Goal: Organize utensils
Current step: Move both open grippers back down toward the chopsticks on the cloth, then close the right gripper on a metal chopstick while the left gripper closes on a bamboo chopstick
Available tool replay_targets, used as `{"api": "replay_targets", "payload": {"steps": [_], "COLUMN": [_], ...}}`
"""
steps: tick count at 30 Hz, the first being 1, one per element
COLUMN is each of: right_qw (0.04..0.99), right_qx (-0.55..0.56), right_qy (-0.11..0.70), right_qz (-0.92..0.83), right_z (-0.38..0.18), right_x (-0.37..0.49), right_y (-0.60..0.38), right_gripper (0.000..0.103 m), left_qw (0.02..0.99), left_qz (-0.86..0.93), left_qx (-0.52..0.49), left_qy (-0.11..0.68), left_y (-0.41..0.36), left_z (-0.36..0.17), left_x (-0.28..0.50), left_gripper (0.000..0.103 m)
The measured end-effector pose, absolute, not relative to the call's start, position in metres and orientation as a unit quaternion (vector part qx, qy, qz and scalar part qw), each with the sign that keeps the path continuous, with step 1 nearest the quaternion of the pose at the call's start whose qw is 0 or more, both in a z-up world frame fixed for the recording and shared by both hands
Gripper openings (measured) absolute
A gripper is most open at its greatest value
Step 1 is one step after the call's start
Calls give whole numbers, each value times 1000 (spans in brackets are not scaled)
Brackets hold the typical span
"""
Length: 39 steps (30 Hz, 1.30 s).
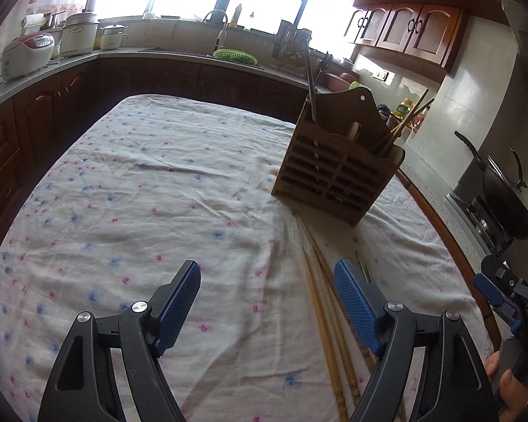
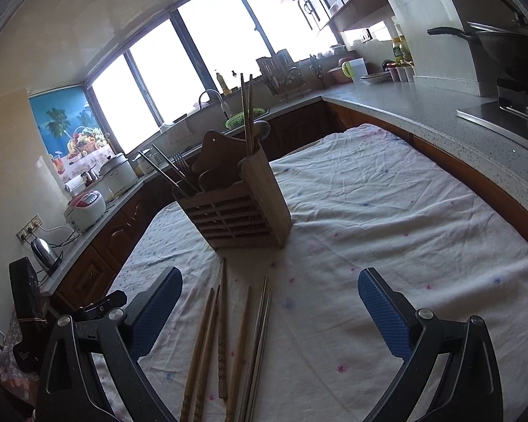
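A slatted wooden utensil holder (image 1: 338, 172) (image 2: 236, 207) stands on the flowered tablecloth (image 1: 151, 211) with chopsticks, a fork and a spoon upright in it. Several wooden chopsticks (image 1: 325, 330) (image 2: 207, 344) lie loose on the cloth in front of it, beside a pair of metal chopsticks (image 2: 260, 334) (image 1: 364, 270). My left gripper (image 1: 267, 277) hangs open over the cloth, its right finger beside the wooden chopsticks. My right gripper (image 2: 269, 283) is open above the loose chopsticks, which lie between its fingers without touching them. It also shows at the left wrist view's right edge (image 1: 503, 292), held by a hand.
Dark wooden cabinets and a grey counter (image 2: 440, 112) wrap around the table. A wok (image 1: 503, 197) sits on the stove at the right. Rice cookers (image 1: 28, 52), a kettle (image 2: 45, 253), a sink with a green basket (image 1: 234, 56) and a dish rack line the far counter.
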State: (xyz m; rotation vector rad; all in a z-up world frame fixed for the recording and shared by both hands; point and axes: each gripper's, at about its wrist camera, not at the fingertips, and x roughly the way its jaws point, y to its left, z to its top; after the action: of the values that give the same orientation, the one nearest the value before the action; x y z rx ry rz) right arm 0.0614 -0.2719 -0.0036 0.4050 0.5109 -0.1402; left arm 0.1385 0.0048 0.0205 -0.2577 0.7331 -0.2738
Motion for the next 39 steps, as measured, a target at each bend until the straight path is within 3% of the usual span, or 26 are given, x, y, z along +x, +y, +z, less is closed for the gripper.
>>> {"api": "replay_targets", "payload": {"steps": [7, 10, 17, 25, 27, 32, 39], "right_qw": [939, 938, 933, 926, 920, 907, 893], "right_qx": [202, 203, 201, 196, 192, 170, 124], "right_qy": [272, 272, 290, 315, 333, 380, 430], "right_qz": [-65, -69, -72, -75, -72, -56, -51], "right_z": [-14, -15, -22, -32, -38, -57, -76], "right_x": [64, 64, 69, 78, 85, 105, 142], "right_y": [-272, -273, -274, -276, -275, -262, -245], "right_gripper": [101, 100, 79, 65, 56, 35, 20], "left_qw": [905, 900, 879, 882, 879, 880, 877], "left_qz": [-147, -156, -165, -173, -187, -198, -170], "left_qx": [-103, -76, -20, 73, 79, 65, 10], "left_qy": [387, 400, 447, 433, 432, 428, 450], "left_y": [-13, -31, -73, -89, -78, -50, -34], "left_z": [10, 4, -23, -34, -32, -22, -17], "left_x": [150, 161, 196, 190, 182, 171, 183], "left_gripper": [76, 71, 33, 21, 17, 14, 20]}}
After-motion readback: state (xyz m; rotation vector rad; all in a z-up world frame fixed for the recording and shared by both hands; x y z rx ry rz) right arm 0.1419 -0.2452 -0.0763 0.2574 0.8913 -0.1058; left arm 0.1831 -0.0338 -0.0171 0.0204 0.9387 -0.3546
